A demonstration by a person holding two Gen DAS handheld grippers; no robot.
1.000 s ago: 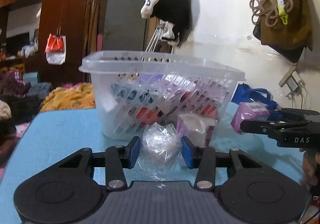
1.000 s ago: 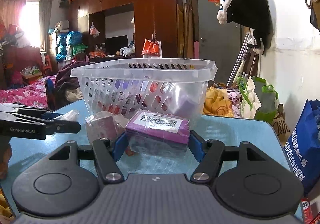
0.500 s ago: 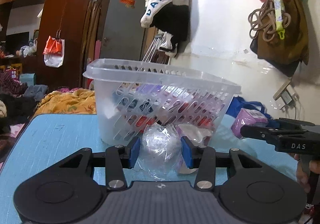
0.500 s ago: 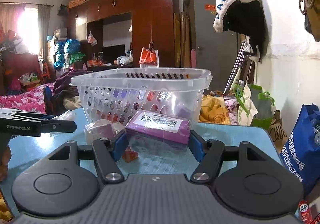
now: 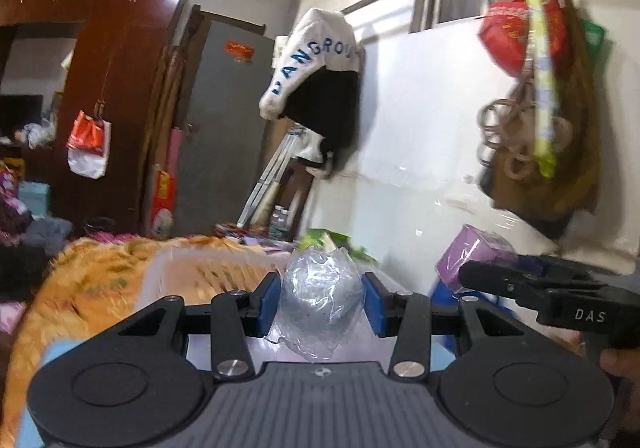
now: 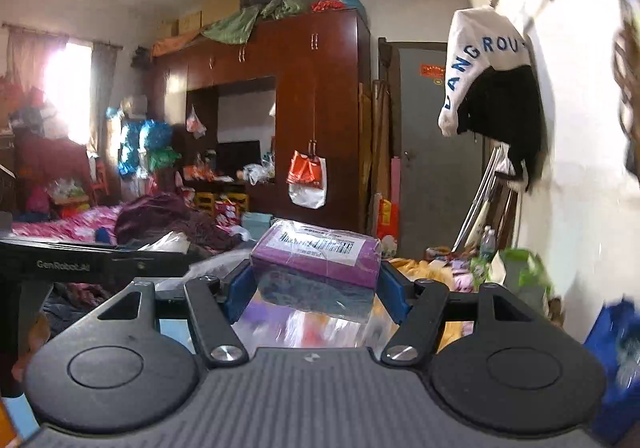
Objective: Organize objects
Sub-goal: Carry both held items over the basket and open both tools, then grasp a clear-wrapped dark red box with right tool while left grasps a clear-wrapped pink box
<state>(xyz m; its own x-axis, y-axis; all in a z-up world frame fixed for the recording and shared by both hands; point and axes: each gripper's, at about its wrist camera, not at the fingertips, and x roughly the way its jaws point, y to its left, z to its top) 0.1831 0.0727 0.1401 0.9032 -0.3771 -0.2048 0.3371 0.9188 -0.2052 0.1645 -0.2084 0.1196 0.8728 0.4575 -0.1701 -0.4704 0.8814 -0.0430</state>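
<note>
Clear plastic basket (image 5: 208, 268), blurred, low at centre-left of the left wrist view, sits below both loads; step in hand reads as the carry over its rim. Right gripper (image 6: 316, 282), fingers set fairly wide, clamps the purple wrapped box (image 6: 316, 256) at frame centre; left gripper (image 5: 319, 304), fingers narrower, pinches the crumpled clear plastic packet (image 5: 320, 300). Next move likely calls for lowering over the basket's opening, then releasing.

Both tongs (image 5: 319, 306) higher, above basket (image 5: 192, 276)
</note>
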